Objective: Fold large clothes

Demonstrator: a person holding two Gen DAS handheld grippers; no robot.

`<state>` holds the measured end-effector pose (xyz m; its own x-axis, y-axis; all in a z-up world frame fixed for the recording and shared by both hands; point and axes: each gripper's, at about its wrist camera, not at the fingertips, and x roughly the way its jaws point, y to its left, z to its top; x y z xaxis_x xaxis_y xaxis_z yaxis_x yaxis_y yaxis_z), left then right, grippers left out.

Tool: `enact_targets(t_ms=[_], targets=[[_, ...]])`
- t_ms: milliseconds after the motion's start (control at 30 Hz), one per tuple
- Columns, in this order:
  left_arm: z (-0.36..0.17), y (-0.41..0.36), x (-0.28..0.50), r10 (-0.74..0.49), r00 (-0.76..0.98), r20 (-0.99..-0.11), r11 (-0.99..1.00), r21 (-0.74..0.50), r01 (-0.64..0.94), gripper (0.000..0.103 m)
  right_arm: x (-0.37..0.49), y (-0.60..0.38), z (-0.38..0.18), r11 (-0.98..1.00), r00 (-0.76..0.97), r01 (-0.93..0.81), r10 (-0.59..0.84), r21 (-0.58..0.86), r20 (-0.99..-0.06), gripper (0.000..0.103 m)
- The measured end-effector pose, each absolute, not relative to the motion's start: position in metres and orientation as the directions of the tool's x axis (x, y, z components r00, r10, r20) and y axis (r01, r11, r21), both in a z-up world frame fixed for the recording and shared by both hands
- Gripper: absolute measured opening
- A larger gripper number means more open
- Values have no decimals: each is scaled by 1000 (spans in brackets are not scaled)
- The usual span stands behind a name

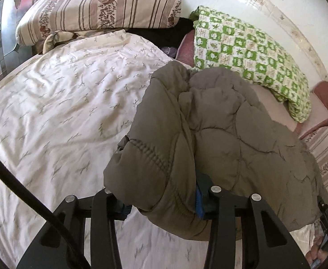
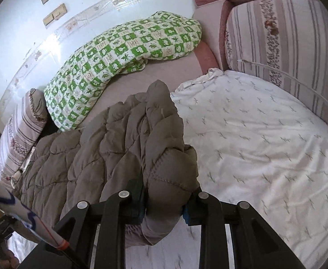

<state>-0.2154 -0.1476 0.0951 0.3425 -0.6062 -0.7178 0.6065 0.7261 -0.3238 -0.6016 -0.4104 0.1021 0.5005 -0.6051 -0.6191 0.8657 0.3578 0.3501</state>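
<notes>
A large olive-brown quilted puffer jacket (image 1: 219, 134) lies bunched on the bed and is held up at its near edge. My left gripper (image 1: 164, 204) is shut on a thick padded fold of the jacket, which bulges over the blue pads. In the right wrist view the same jacket (image 2: 110, 139) runs away to the left. My right gripper (image 2: 164, 210) is shut on another padded fold of it, squeezed between the blue pads (image 2: 186, 215).
A white leaf-print sheet (image 1: 63, 112) covers the bed and also shows in the right wrist view (image 2: 264, 145). A green checked quilt (image 1: 249, 53) (image 2: 119, 51) lies by the wall. Striped floral pillows (image 1: 96, 6) (image 2: 282, 40) sit at the bed's ends.
</notes>
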Motion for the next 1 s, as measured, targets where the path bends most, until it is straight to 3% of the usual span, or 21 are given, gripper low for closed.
enact_targets(t_ms=[200,267,300,400,500,633,767,900,1000], targets=[[81,-109,-238,-606,309,-733,727,-351,591,43,-640,-381,86,307,521,853,-555,422,-648,27],[70,-102,-240,-592,292,-751,738,-360,570,49,-648,-383,72,266,520,852,-517,450,-680,29],[61,-97,-238,-578,277,-767,754,-372,542,57,-653,-387,63,236,524,849,-490,472,-697,33],[45,-81,-225,-573,226,-788,776,-432,460,68,-668,-400,38,128,549,828,-387,547,-741,49],[41,-58,-209,-620,184,-762,762,-531,370,69,-696,-403,27,3,611,759,-348,651,-711,57],[63,-39,-207,-544,375,-751,834,-438,335,68,-722,-391,41,-56,528,790,-445,611,-724,59],[92,-47,-222,-504,519,-690,858,-333,391,68,-727,-381,72,17,473,822,-577,570,-665,59],[111,-86,-251,-553,537,-637,801,-228,554,68,-675,-368,102,284,531,840,-604,462,-594,40],[121,-128,-282,-613,503,-610,711,-147,688,68,-624,-357,111,457,606,794,-549,400,-575,36]])
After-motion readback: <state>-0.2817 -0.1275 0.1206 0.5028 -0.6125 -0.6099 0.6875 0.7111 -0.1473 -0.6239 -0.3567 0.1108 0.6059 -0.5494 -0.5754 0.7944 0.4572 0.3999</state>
